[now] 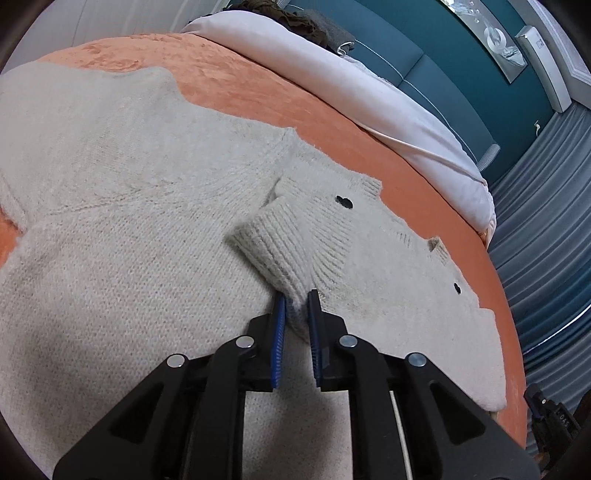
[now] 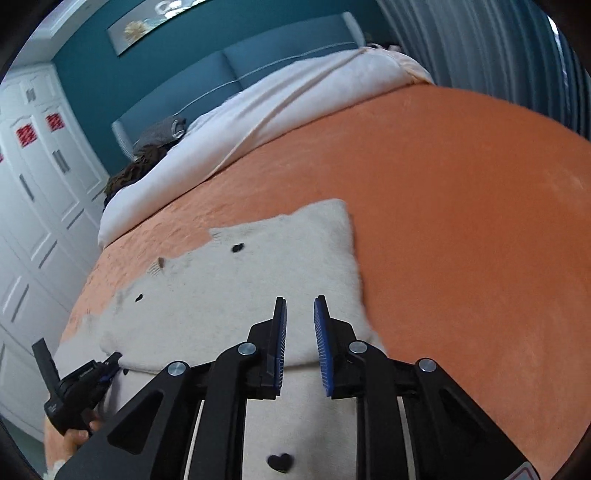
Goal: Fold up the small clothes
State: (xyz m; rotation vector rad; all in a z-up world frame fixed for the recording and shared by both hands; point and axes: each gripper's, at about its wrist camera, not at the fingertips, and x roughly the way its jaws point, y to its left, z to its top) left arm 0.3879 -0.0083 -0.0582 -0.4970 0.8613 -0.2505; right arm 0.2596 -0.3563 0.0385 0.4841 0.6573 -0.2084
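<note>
A cream knitted cardigan [image 1: 122,192] with black heart buttons lies spread on the orange bedspread [image 1: 236,85]. My left gripper [image 1: 296,295] is shut on the cardigan's ribbed sleeve cuff [image 1: 280,243], which lies folded over the body. In the right wrist view the cardigan [image 2: 266,266] lies under my right gripper [image 2: 300,301], which is open and empty just above the fabric. The left gripper [image 2: 77,384] also shows at the lower left there.
A white duvet [image 1: 332,77] is bunched at the head of the bed, with dark clothes [image 1: 295,18] on it. A teal headboard [image 2: 236,74], white wardrobe [image 2: 33,184] and grey curtains [image 1: 546,206] surround the bed.
</note>
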